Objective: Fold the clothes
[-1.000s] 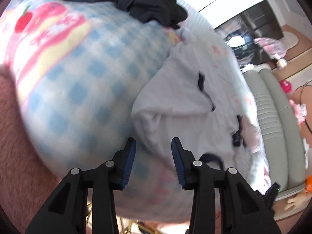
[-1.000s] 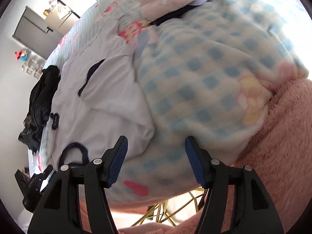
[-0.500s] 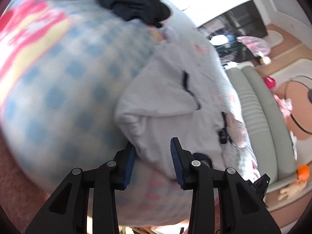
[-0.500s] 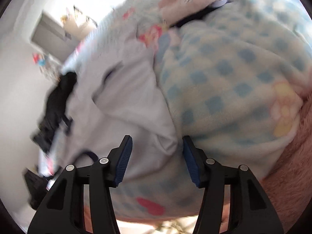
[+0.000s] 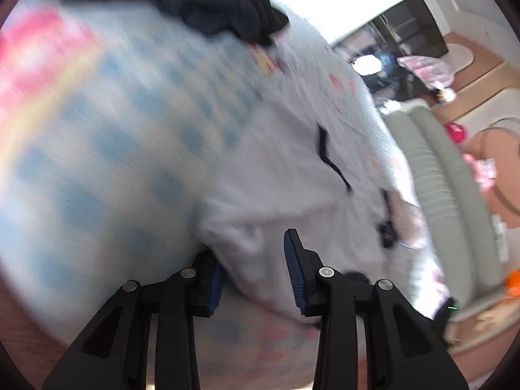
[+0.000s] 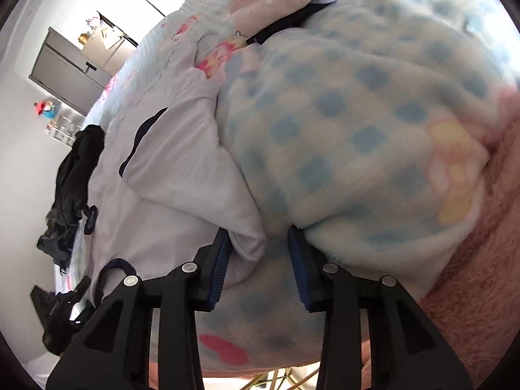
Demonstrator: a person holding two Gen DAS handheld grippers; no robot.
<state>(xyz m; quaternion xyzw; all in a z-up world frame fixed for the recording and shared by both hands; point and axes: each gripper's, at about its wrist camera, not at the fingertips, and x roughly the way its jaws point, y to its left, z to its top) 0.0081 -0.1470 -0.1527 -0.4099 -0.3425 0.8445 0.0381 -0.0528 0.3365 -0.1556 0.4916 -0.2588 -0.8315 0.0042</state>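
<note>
I am looking down both wrist cameras at a pale lavender garment (image 6: 182, 175) with dark trim, which is lying spread on a blue-and-white checked fleece blanket (image 6: 373, 123) over the bed.

Right gripper (image 6: 260, 266): its jaws have just been closing and are now standing at a narrow gap. A bunched corner of the garment is sitting between them, lying against the left blue pad (image 6: 221, 266); the right pad is sitting at the blanket's folded edge. I cannot tell whether the cloth is pinched yet.

Left gripper (image 5: 253, 273): I am seeing it at the garment's other near corner, jaws at a moderate gap. The cloth edge is draping over the left pad (image 5: 214, 279) and filling the space towards the right one. The frame is motion-blurred, so I cannot tell whether the pads are pressing.

A heap of dark clothing (image 5: 224, 3) is lying further up the bed, beyond the garment. A pinkish fuzzy cover (image 6: 481, 260) is showing beside the blanket in the right view. A grey-green padded bench (image 5: 448, 195) is running alongside the bed in the left view.
</note>
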